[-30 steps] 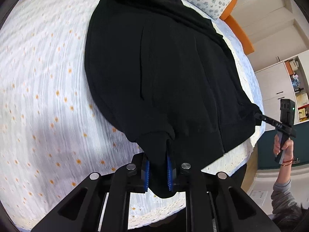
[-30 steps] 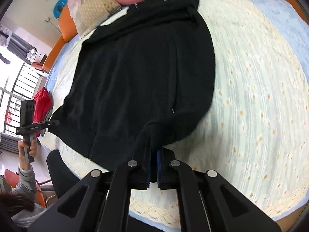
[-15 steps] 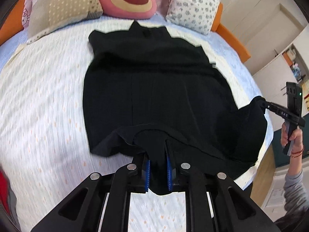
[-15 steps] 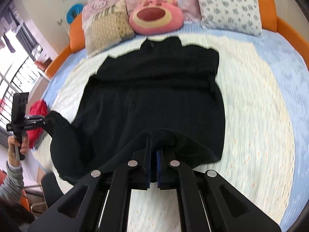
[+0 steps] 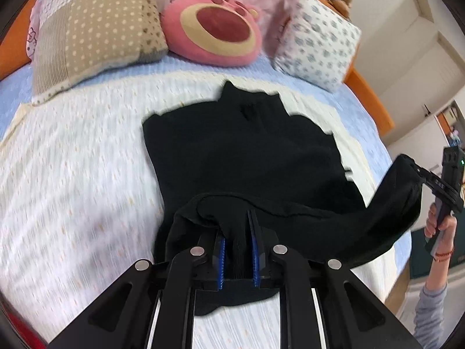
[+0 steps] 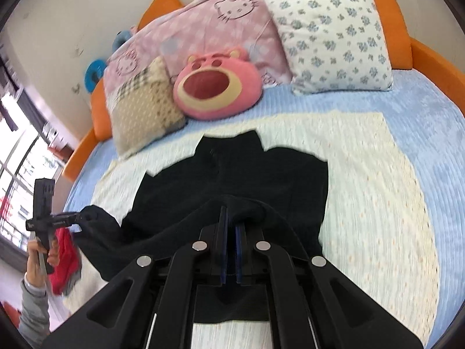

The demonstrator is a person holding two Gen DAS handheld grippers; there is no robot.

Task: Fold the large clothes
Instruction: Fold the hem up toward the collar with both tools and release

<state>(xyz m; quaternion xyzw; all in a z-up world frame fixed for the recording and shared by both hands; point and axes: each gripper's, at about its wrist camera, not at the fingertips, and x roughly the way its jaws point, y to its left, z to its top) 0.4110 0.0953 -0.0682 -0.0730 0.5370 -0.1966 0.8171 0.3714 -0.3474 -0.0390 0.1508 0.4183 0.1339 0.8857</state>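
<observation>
Round bed (image 6: 430,122) with an orange frame fills both views, blue sheet with a cream dotted blanket (image 5: 72,180) on top, and the black garment (image 5: 241,157) lies on that blanket with its collar toward the pillows. Compared with a second ago the hem has come way up off the near edge and is carried toward the collar, so the pillows are in view and much less of the black cloth lies flat. Left gripper (image 5: 237,250) has its blue pads pinched narrow on a thick bunch of the hem; right gripper (image 6: 230,250) is squeezed nearly closed on the other hem corner, and the cloth sags in a loop between the two. At the head sit a beige patchwork pillow (image 5: 96,32), a pink bear cushion (image 6: 216,84), a floral pillow (image 6: 331,37) and pink cartoon-cat bedding (image 6: 221,20). Motion blur smears the blanket's dots, so the pattern is hard to read. Whether the sleeves are tucked under is hidden by the lifted fold. From the right wrist view, something red (image 6: 65,256) sits off the bed's edge, partly cut off, can't tell what it is. Windows are on that side, pale cabinets and doors on the other.
</observation>
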